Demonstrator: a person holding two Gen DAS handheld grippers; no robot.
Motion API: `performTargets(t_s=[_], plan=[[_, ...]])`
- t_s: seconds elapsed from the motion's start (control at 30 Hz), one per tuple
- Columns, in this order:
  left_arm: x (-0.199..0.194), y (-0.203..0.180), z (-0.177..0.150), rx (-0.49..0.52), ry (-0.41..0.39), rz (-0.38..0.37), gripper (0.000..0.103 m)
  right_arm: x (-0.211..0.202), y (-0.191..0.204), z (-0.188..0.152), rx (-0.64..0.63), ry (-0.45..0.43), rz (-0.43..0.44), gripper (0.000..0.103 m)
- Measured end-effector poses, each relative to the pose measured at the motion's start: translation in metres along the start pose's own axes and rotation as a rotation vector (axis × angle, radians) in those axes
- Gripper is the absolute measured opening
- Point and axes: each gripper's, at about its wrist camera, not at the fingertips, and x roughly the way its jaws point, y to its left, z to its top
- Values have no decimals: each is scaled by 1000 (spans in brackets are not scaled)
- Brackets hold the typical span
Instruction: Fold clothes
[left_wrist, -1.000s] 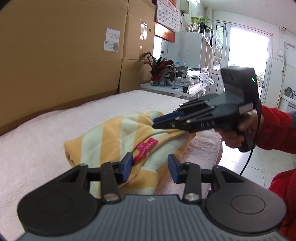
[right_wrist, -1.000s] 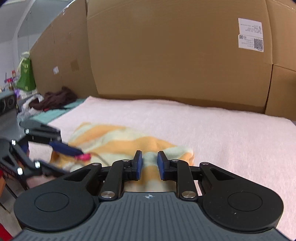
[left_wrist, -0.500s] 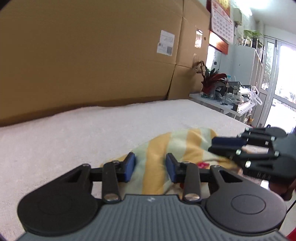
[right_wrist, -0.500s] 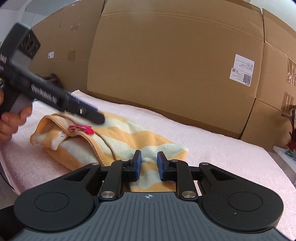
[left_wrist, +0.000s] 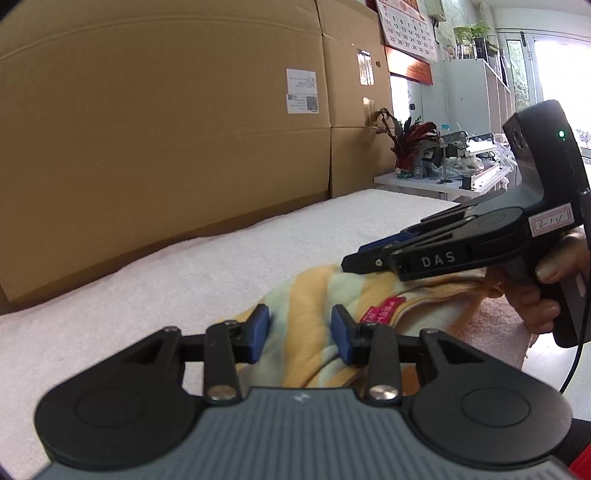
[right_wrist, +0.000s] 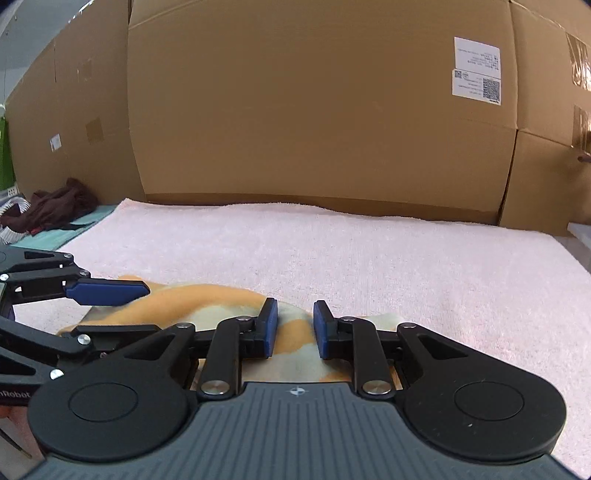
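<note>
Garment: soft fleecy cloth in broad orange and pale green stripes (left_wrist: 306, 295), bunched and partly folded, with thick rounded folds at its edges
Tag: small bright pink label with lettering (left_wrist: 382, 312) sewn near a seam, centre right of the left wrist view
Position: garment lies at lower centre of both views, on the pale pink terry towel covering the table (right_wrist: 369, 251), near its front edge
Left gripper: black tongs with blue pads (left_wrist: 300, 334) standing apart, striped fabric visible in the gap; whether the pads touch it I cannot tell
Right gripper: black tongs with blue pads (right_wrist: 295, 328), a narrow gap between them, striped cloth seen through it, no clear pinch
Hand: fingers (left_wrist: 543, 288) wrapped round the right gripper's handle at the right edge of the left wrist view
Backdrop: large brown cardboard boxes (right_wrist: 314, 110) fill the upper frame
</note>
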Motion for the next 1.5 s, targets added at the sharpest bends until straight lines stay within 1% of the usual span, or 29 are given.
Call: performTargets(t_s=[0.1, 0.17, 0.23, 0.27, 0.33, 0.37, 0.43, 0.5, 0.53, 0.57, 0.63, 0.67, 0.7, 0.73, 0.8, 0.87, 0.9, 0.93, 0.97, 1.07, 1.1, 1.13, 1.17, 1.2, 1.23, 1.3, 1.33, 1.43, 1.5], plan=[[0, 3, 0, -4, 1, -4, 39, -8, -2, -1, 19, -3, 7, 21], [-2, 2, -1, 6, -7, 5, 40, -19, -5, -4, 50, -44, 18, 21], [-10, -1, -2, 21, -23, 10, 40, -34, -8, -7, 64, -93, 2, 22], [-14, -4, -3, 21, -30, -1, 40, -41, -7, -10, 44, -113, -14, 22], [-22, -8, -5, 19, -43, -24, 41, -47, -3, -22, -8, -91, -16, 23], [-23, -11, -8, 29, -42, -19, 42, -45, -2, -30, -33, -73, -20, 22], [-23, -17, -15, 58, -35, 4, 42, -48, 6, -41, -109, -114, -52, 22], [-23, -14, -14, 31, -27, 5, 42, -49, 13, -41, -156, -122, -78, 22], [-25, -12, -11, 22, -19, 10, 42, -50, 15, -37, -154, -121, -82, 22], [-28, -12, -7, 27, -24, 14, 42, -54, 13, -34, -126, -132, -63, 22], [-36, -16, -3, 55, -66, 15, 47, -63, 7, -26, -47, -164, -7, 23], [-37, -19, -2, 62, -80, 5, 53, -67, 7, -24, -32, -163, 22, 23], [-37, -21, -2, 59, -82, -19, 54, -67, 10, -25, -45, -147, 44, 23], [-34, -23, -5, 51, -64, -44, 54, -66, 14, -27, -64, -128, 64, 25], [-26, -28, -14, 36, -16, -85, 54, -59, 16, -36, -99, -65, 60, 26], [-28, -37, -23, 80, -30, -76, 57, -66, 15, -45, -128, -77, 67, 26], [-30, -40, -24, 106, -31, -70, 58, -68, 15, -44, -137, -71, 67, 26], [-31, -39, -22, 107, -30, -71, 58, -70, 16, -41, -144, -59, 67, 26], [-33, -35, -17, 86, -34, -77, 58, -71, 17, -36, -148, -50, 65, 26], [-36, -18, 1, -17, -98, -73, 59, -76, 16, -17, -112, -131, 74, 26], [-31, -12, 5, -57, -100, -52, 62, -73, 17, -10, -106, -151, 76, 26], [-24, -7, 9, -98, -96, -28, 62, -68, 19, -4, -107, -157, 62, 26], [-14, 0, 10, -140, -70, -9, 61, -60, 21, 1, -110, -162, 30, 26], [-3, 6, 11, -183, -36, 7, 59, -52, 22, 4, -107, -159, 0, 26], [8, 13, 10, -232, -2, 18, 55, -42, 21, 5, -90, -130, -21, 27], [17, 20, 5, -290, 17, 6, 54, -21, 14, 5, -37, -50, -50, 27], [17, 19, 4, -286, 15, 4, 54, -18, 10, 0, -17, -43, -46, 27], [11, 8, 1, -228, 1, 3, 61, -25, 15, -13, -99, -79, -63, 27], [8, 4, 0, -201, -3, 20, 63, -31, 13, -18, -89, -94, -64, 27]])
